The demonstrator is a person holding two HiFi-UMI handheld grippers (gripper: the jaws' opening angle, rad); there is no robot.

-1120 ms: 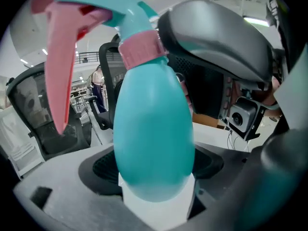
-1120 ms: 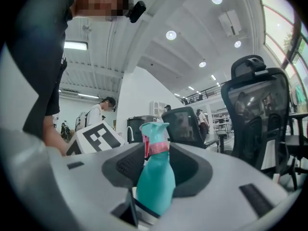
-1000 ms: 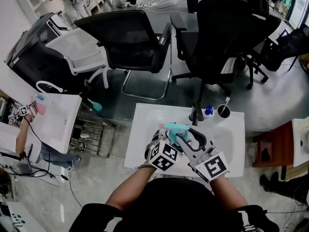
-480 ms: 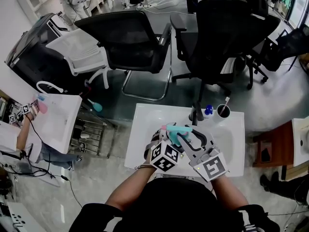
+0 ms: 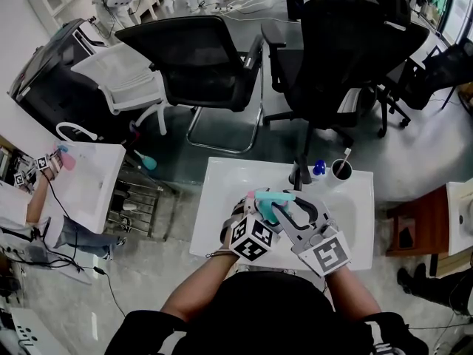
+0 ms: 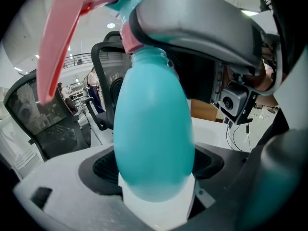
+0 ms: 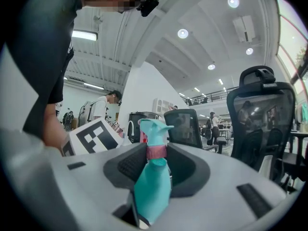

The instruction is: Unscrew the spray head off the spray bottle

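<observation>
Closes right gripper [image 5: 284, 211] jaws further onto pink screw collar [image 7: 155, 152] of teal plastic spray bottle [image 6: 154, 143], body clamped in left gripper [image 5: 257, 207] above white table [image 5: 222, 191]; risks slipping if pinched lightly.

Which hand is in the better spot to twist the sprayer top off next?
Right. The right gripper has just been closing its jaws on the pink collar under the spray head, while the left gripper holds the teal bottle.
</observation>
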